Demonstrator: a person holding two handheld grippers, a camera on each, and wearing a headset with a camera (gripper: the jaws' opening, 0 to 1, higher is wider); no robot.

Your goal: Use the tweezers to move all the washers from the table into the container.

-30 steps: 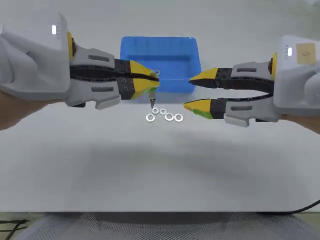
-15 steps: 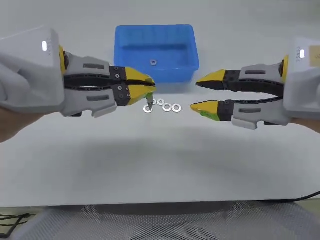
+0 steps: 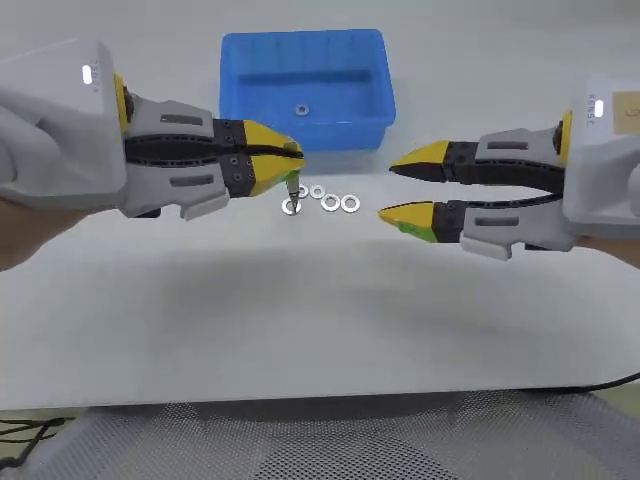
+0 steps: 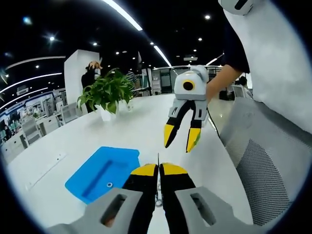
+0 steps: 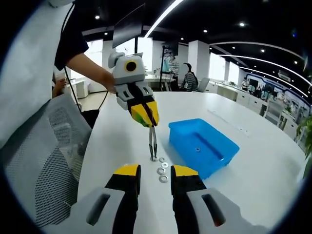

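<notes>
Lying in blue container: one washer

Bright blue bin at upper centre. Silvery washers and tweezers over plain white surface. On left claw and right claw: yellow tips, black links, pale grey bodies; green dab at the right's lower tip. Grey mesh chair along bottom edge.
</notes>
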